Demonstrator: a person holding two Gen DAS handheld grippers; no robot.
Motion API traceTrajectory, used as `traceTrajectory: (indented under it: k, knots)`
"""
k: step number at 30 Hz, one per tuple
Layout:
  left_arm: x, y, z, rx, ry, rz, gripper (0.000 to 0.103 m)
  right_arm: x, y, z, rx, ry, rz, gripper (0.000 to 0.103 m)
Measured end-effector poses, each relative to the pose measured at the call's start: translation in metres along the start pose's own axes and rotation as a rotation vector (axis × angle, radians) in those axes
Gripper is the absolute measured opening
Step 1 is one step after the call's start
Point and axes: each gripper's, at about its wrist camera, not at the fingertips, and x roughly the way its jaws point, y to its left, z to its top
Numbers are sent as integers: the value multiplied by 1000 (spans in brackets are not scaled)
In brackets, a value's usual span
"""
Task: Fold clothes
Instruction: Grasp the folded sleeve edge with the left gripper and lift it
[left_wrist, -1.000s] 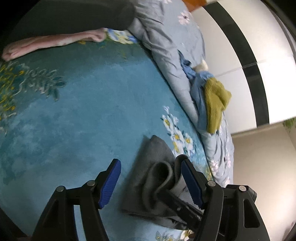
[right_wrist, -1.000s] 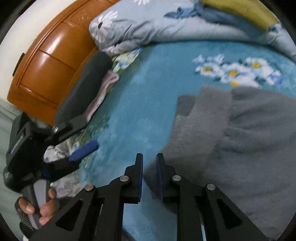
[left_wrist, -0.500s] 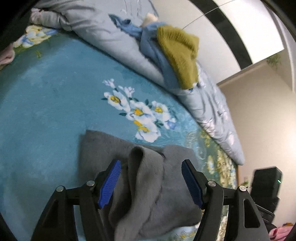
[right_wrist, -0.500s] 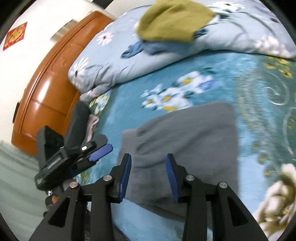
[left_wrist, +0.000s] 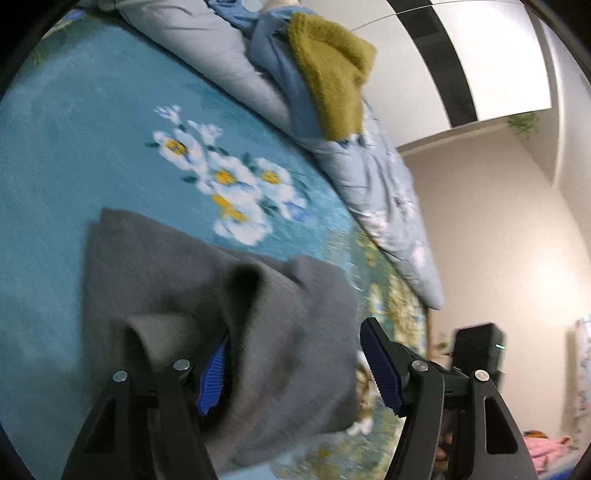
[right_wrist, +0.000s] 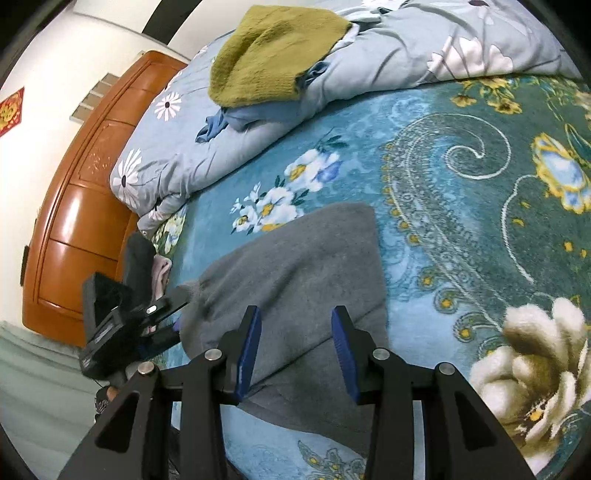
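Since a second ago, right gripper (right_wrist: 295, 350) has spread its jaws; left gripper (left_wrist: 295, 369) also gapes, grey garment (left_wrist: 221, 295) bunched between its fingers.

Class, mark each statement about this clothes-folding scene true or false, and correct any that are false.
1. The grey garment lies on the teal floral blanket. True.
2. The right gripper is shut on the garment. False: its jaws stand open, with nothing clamped between them.
3. An olive-green knit rests on the grey-blue quilt. True.
4. The left gripper is fully shut. False: its jaws are wide apart, with grey fabric bunched over one finger.
5. The headboard is white metal. False: it is glossy orange-brown wood.
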Motion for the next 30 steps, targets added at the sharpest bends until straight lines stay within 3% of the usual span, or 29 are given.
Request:
traceTrajectory:
  k: [1,4,7,9,11,15,25,29,30]
  knots:
    - [3,-2,-4,-1,31,13,70,0,-3,-1,7,0,3,41]
    - [17,-3,-18,9,112,188,69,-2,-11,-4,30,1,7,41]
    - [14,-4,-21,-7,106,172,65,-5,-18,-9,45,-1,17,41]
    - [6,-4,-22,-37,77,126,52,-7,-21,-12,48,-1,17,41]
    - [6,3,-29,-110,77,117,12,-10,-25,-15,56,-4,19,41]
    - [7,10,-38,-176,70,142,10,-11,-31,-20,91,-6,29,41]
    - [-31,16,-42,-226,68,309,10,-14,-20,-24,61,-10,41,41]
    - [-32,20,-41,-227,63,402,21,-2,-13,-27,53,17,51,41]
    - [-32,17,-40,-206,53,434,28,0,-9,-28,40,21,54,41]
